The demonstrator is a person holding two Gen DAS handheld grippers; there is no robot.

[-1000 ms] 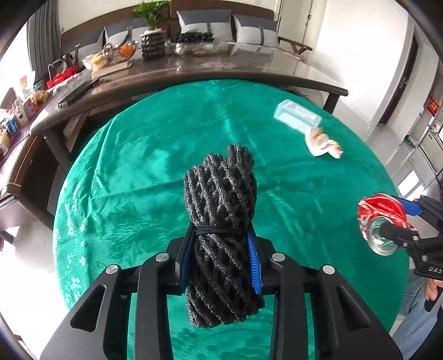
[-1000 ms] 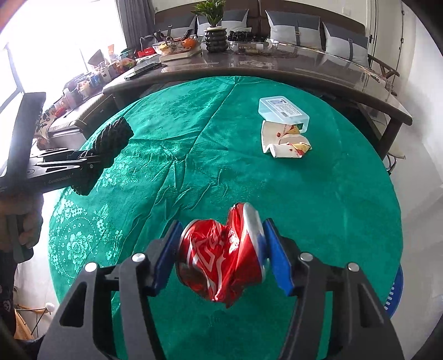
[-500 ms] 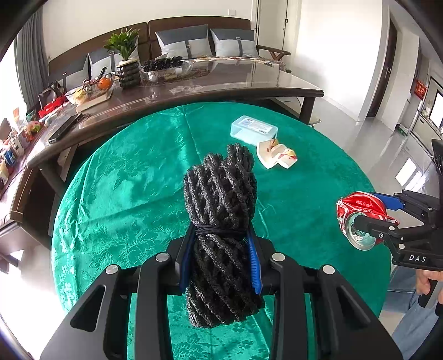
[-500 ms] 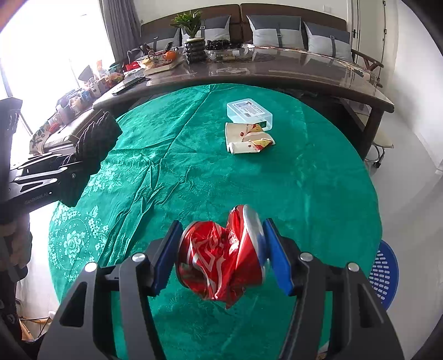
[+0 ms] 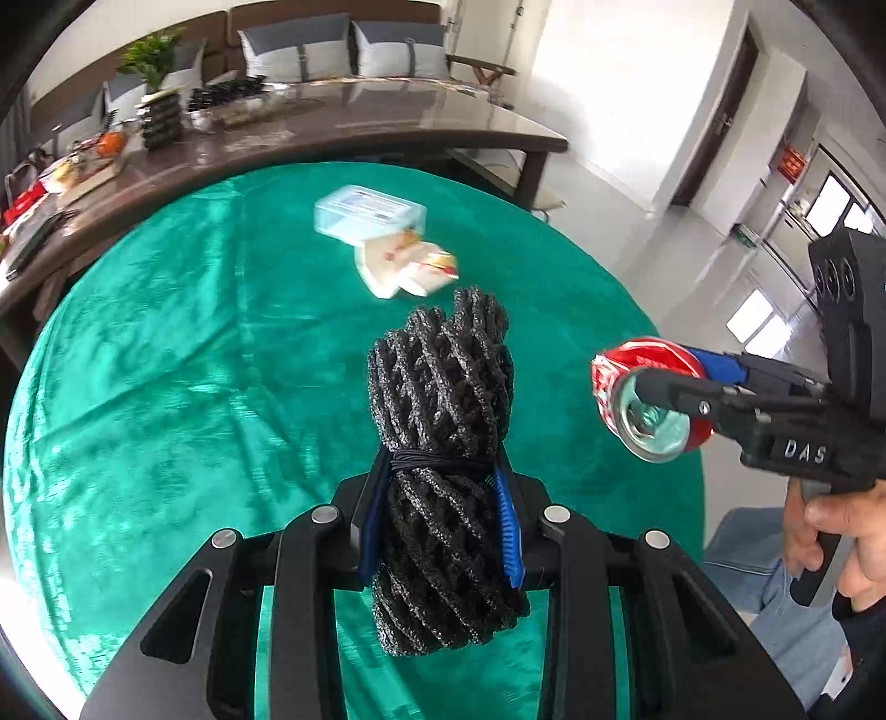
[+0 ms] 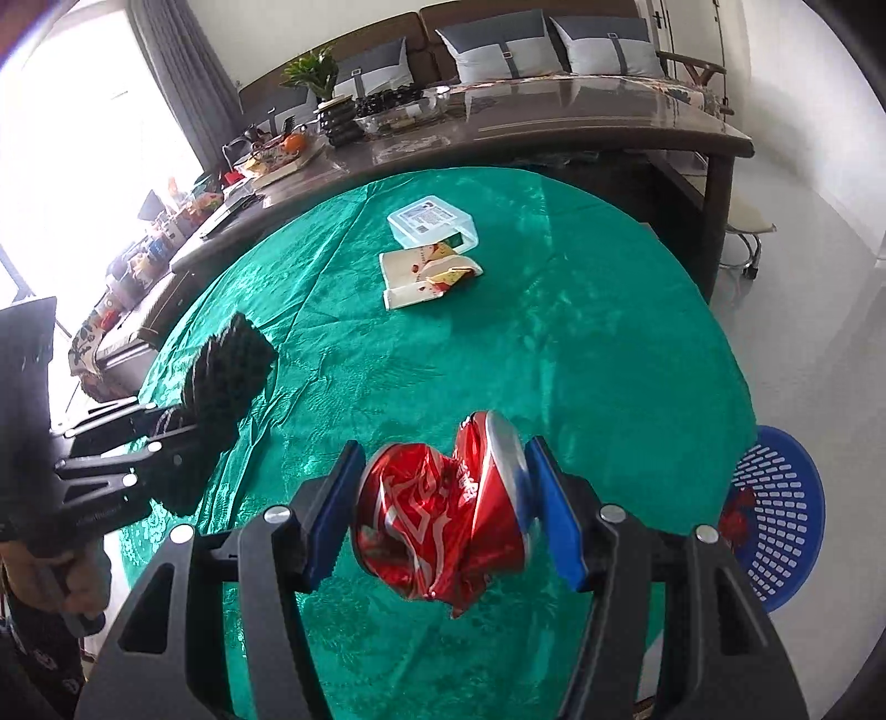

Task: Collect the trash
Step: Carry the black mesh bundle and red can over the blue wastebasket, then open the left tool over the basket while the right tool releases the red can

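Observation:
My left gripper is shut on a rolled black foam net, held above the green tablecloth. The same black foam net shows at the left of the right wrist view. My right gripper is shut on a crushed red can, near the table's right edge; the crushed red can also shows from the left wrist. A crumpled white wrapper and a clear plastic box lie far across the table. A blue perforated basket stands on the floor at the right, something red inside.
A long dark table with a plant, fruit and clutter curves behind the round table. A sofa with grey cushions lines the back wall. A person's hand holds the right gripper's handle. A stool stands at the right.
Both grippers have swung to the right with their loads. The blue basket has come further into the right wrist view, and the wrapper and box have shifted left.

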